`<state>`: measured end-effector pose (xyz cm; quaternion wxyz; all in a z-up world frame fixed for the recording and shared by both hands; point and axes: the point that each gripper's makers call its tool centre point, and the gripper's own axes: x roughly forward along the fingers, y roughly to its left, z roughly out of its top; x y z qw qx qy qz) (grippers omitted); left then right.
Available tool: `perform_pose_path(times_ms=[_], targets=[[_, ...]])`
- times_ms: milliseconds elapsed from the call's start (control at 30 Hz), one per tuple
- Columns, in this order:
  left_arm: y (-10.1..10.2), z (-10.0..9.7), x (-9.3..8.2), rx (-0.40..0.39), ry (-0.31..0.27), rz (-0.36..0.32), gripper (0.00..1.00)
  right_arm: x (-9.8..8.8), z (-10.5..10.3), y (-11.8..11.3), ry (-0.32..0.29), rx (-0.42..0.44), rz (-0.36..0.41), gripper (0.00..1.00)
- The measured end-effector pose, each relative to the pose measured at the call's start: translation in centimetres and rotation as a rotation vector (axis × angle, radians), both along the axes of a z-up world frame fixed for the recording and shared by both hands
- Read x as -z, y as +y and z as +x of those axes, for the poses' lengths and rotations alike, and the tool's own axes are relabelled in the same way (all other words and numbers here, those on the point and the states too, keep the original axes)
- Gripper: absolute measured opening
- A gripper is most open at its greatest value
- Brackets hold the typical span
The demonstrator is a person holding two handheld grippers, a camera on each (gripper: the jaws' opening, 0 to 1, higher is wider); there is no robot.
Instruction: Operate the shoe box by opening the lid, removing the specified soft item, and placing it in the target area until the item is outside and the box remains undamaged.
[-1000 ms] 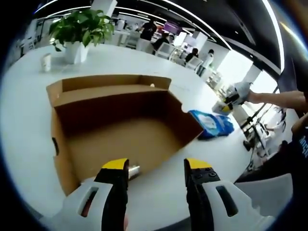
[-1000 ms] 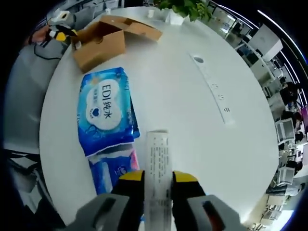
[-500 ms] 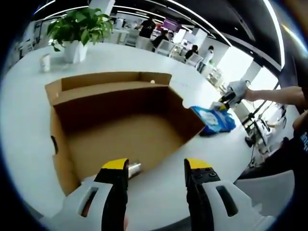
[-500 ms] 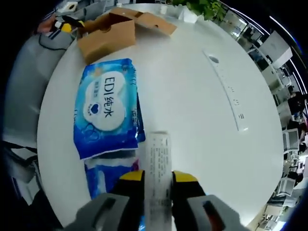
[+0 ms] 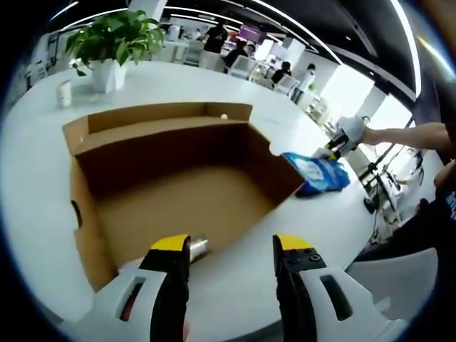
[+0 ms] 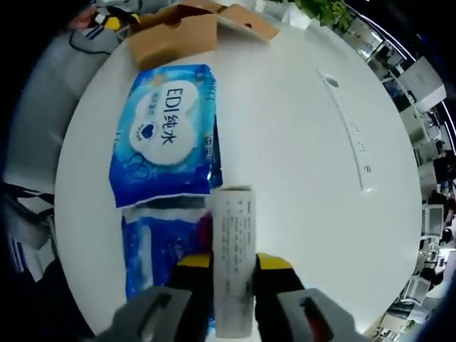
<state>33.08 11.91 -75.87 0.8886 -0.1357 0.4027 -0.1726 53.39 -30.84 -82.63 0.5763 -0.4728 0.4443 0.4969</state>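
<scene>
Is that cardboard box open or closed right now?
Open. The box shows its bare brown inside, with the lid folded back behind it.

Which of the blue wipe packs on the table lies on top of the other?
The pack printed "EDI" lies uppermost, its near edge overlapping the plainer blue pack beside the right gripper.

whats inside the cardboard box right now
The open shoe box shows a bare brown floor. The near corner, behind the left gripper fingers, is covered.

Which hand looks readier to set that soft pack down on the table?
The right tongs: they already grip a pack above the white table. The left tongs are open by the box.
</scene>
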Motion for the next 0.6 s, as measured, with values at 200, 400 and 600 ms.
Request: perform_pose_path(times_ms=[200, 400, 600], targets=[[-0.1, 0.0, 0.0, 0.004, -0.001, 0.003, 0.47, 0.3, -0.4, -0.6, 0.002, -0.042, -0.041, 0.17], [0.0, -0.1, 0.0, 0.001, -0.002, 0.003, 0.47, 0.8, 0.3, -1.2, -0.002, -0.042, -0.064, 0.18], [0.0, -0.1, -0.1, 0.003, -0.005, 0.003, 0.47, 0.5, 0.3, -1.5, -0.030, -0.033, -0.091, 0.19]])
